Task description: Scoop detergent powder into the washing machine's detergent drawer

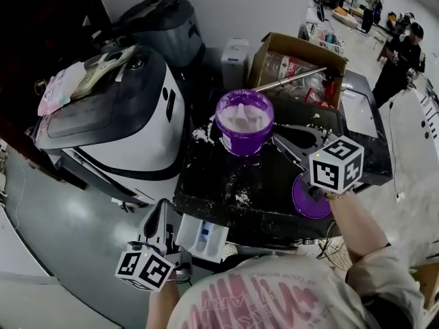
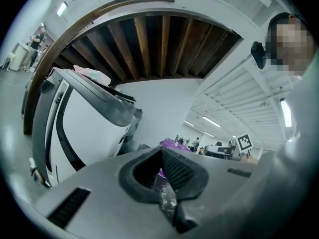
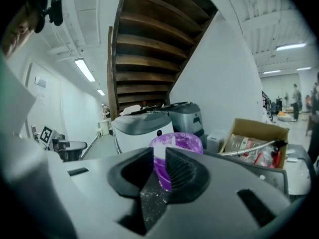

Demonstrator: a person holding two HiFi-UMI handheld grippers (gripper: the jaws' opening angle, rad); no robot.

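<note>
A purple tub [image 1: 244, 120] of white detergent powder stands open on the black, powder-strewn machine top [image 1: 233, 177]. Its purple lid [image 1: 305, 201] lies at the front right, half under my right gripper's marker cube. The right gripper [image 1: 288, 139] points at the tub from the right. In the right gripper view its jaws [image 3: 158, 158] stand open with a narrow gap; the tub [image 3: 177, 148] shows beyond, nothing between them. The white detergent drawer [image 1: 202, 237] juts from the front edge. My left gripper [image 1: 162, 210] is just left of it, its jaws [image 2: 160, 156] together and holding nothing.
A grey-and-white machine [image 1: 116, 108] with a raised lid stands at the left, a darker one behind it. A cardboard box [image 1: 302, 67] with a metal rod sits behind the tub. A person [image 1: 401, 53] stands far back right. Grey floor lies at the left.
</note>
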